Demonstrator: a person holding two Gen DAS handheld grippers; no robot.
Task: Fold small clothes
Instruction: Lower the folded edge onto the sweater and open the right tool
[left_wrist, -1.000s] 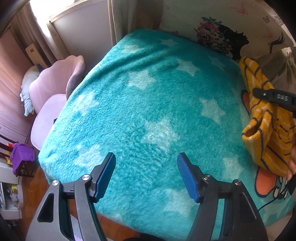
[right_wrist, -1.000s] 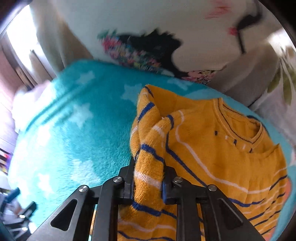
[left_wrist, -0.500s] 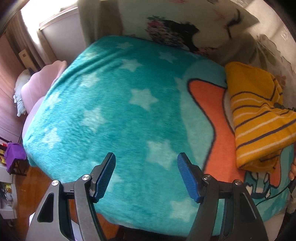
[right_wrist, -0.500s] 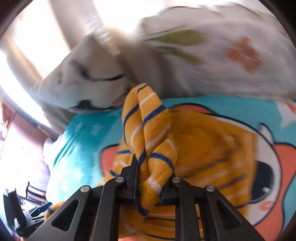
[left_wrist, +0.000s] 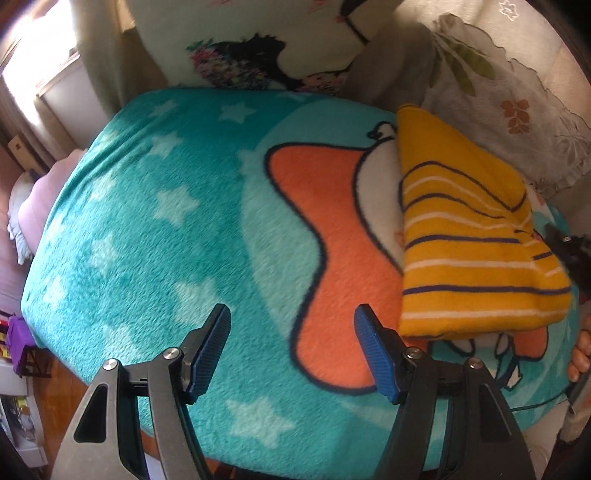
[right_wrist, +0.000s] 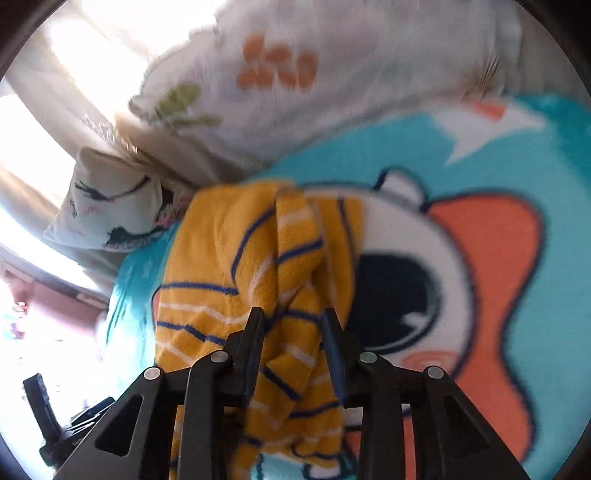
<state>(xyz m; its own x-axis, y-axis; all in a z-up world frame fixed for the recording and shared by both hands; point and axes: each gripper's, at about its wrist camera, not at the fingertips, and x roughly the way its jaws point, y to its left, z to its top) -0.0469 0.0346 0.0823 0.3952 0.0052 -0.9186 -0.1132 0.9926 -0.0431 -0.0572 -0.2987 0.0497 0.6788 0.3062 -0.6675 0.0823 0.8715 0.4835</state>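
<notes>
A yellow sweater (left_wrist: 472, 236) with blue and white stripes lies folded on the right side of the teal star blanket (left_wrist: 166, 221), by the pillows. My left gripper (left_wrist: 291, 325) hovers open over the blanket's orange cartoon patch, just left of the sweater's near corner, with nothing between its fingers. In the right wrist view my right gripper (right_wrist: 291, 321) has its jaws opening. A bunched fold of the sweater (right_wrist: 221, 258) still sits loosely between them, while the rest rests on the blanket (right_wrist: 517, 166). Part of the right gripper (left_wrist: 569, 247) shows at the sweater's right edge.
Two printed pillows (left_wrist: 258, 37) (left_wrist: 498, 74) lean along the far side of the bed. A pink chair (left_wrist: 29, 199) stands off the bed's left edge, with wooden floor and clutter below. A person's fingers (left_wrist: 580, 354) show at the right rim.
The right gripper carried the sweater across to the pillow side and laid it down, then its jaws widened off the fold. The left gripper swept right over the blanket, still open.
</notes>
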